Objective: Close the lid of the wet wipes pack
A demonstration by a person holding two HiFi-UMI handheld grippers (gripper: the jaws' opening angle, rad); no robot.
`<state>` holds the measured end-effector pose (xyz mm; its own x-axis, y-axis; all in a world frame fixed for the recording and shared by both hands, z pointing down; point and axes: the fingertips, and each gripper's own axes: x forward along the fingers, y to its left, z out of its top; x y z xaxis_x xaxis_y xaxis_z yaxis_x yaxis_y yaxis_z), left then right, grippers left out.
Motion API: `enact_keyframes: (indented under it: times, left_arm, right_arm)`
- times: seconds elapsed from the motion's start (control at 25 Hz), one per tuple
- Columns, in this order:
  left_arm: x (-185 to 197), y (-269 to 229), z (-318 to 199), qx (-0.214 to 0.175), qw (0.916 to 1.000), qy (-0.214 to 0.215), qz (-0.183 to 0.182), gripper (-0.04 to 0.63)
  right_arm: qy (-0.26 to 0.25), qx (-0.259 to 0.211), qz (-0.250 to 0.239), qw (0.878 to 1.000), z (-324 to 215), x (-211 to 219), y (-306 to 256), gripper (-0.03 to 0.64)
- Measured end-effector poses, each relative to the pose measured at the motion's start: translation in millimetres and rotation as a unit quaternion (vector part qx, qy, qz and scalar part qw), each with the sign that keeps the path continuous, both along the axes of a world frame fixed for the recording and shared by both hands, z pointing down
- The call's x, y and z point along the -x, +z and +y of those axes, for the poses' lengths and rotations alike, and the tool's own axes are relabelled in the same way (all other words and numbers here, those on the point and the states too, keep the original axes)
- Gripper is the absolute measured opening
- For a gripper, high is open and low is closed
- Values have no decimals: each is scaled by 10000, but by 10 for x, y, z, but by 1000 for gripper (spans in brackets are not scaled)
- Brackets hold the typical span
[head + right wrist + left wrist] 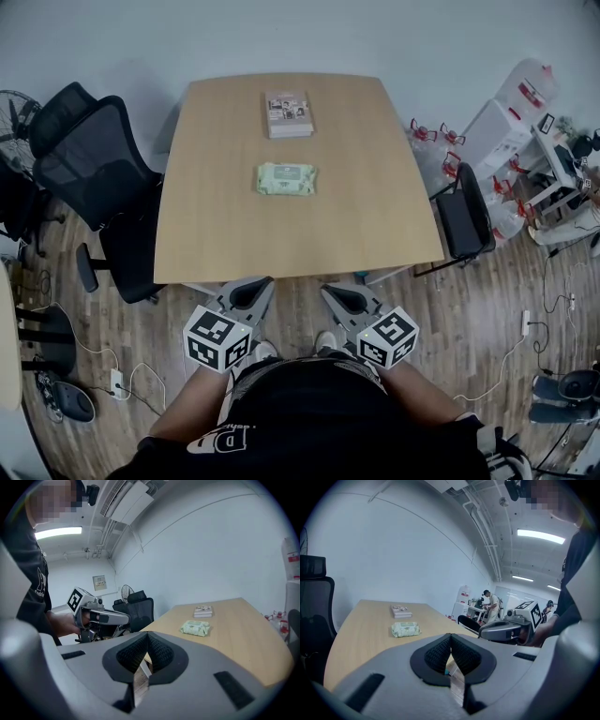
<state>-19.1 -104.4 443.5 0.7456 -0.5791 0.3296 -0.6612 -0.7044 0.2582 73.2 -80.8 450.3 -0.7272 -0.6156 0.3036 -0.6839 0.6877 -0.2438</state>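
Left claw (450, 638) and right claw (147, 638) pinched shut, empty; wipes pack (286, 178) at twelve o'clock looks soft, light, so press its stiffer lid (292, 173).

The person wears a black short-sleeved T-shirt (309, 412) with white print (220, 439) on it, probably lettering, though too little shows to read it. The left hand-held gripper (256, 284) and the right hand-held gripper (335, 291) each have a smooth grey shell, black ribbed pads (437, 654) and a cube (217, 337) of black-and-white square markers.

Table (366, 211) — wipes pack (286, 178), booklet stack (289, 114)
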Motion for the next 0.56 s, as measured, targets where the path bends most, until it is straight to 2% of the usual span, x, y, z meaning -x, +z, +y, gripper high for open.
enact_keyframes:
  times: [0.56]
  left_arm:
    - [-16, -15, -11, 2, 10000, 16, -22, 18]
  right_arm:
    - [21, 92, -63, 9999, 3, -17, 16, 4]
